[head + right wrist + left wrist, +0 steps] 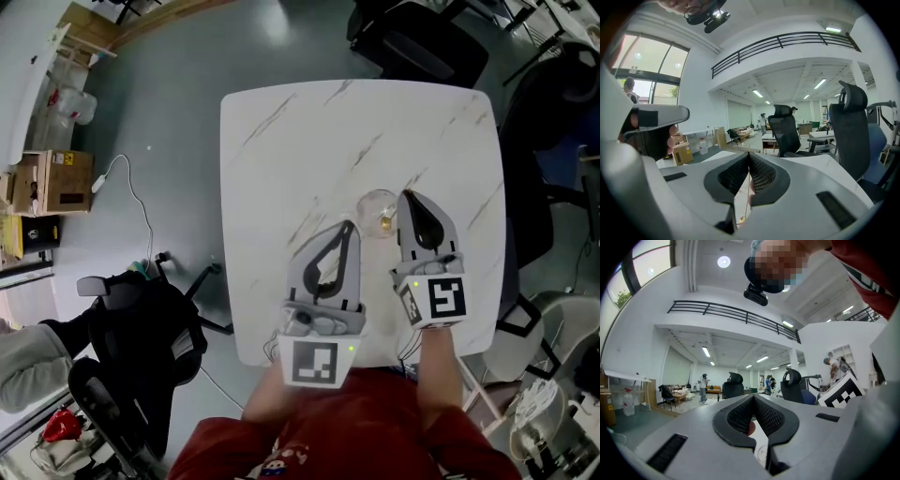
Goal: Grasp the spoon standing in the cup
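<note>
White stone-patterned table [281,131] fills the middle of the head view, and it stands on a grey floor [169,94]. A clear glass cup [378,214] stands on the near half of the table, between the tips of the two grippers. The left gripper [349,225] lies just left of the cup, and its two jaws meet at the tips. The right gripper [405,194] is at the right side of the cup, with its tips at the cup's edge and pressed together. The spoon is too thin to make out from here; only a yellowish glint shows inside the glass. A black office chair [141,328] stands left of the table, and a cardboard box [56,178] sits well apart at the left edge.

In the left gripper view, the left gripper [753,397] points about level into a big hall. Its jaws are pressed together at the tips and nothing is between them. Through the gap behind the tips a piece of the white table [759,439] shows.

In the right gripper view, the right gripper [749,153] is closed too, and it pinches the spoon [748,187]. The thin yellowish handle runs up and down between the two ribbed pads and reaches up to the tips. Whether its lower end sits in the cup, I cannot tell from this view. Black high-backed chairs [785,131] stand behind.
</note>
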`<state>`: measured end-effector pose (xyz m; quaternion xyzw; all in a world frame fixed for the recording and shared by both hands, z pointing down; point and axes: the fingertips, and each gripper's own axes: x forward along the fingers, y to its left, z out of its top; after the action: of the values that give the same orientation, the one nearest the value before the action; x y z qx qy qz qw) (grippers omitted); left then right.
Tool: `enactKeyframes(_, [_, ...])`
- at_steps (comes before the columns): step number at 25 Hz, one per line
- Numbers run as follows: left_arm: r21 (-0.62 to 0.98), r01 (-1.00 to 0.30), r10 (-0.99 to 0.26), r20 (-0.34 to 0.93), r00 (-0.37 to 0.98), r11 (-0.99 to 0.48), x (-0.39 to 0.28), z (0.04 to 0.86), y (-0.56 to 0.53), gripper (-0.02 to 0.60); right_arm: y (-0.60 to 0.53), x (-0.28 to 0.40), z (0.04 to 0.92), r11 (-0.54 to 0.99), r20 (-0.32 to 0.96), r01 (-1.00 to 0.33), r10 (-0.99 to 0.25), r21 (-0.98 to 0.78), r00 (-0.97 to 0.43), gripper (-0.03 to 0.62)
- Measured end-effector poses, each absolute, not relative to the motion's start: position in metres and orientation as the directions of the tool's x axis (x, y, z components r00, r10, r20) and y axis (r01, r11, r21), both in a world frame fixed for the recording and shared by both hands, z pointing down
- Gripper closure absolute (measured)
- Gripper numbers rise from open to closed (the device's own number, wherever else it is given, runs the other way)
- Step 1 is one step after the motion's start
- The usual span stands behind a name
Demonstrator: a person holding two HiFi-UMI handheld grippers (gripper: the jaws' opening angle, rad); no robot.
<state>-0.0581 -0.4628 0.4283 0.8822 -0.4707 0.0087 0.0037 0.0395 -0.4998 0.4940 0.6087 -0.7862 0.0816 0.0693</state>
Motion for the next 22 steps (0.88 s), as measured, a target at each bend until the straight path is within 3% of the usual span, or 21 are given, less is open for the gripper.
enactKeyframes(22, [-0.029, -0.892, -0.890, -0.063, 0.452, -0.451, -0.062, 0.372, -0.395, 0.572, -0.431, 0.072, 0.405, 0.213, -0.012, -0.976, -0.977, -0.045, -0.213, 0.580])
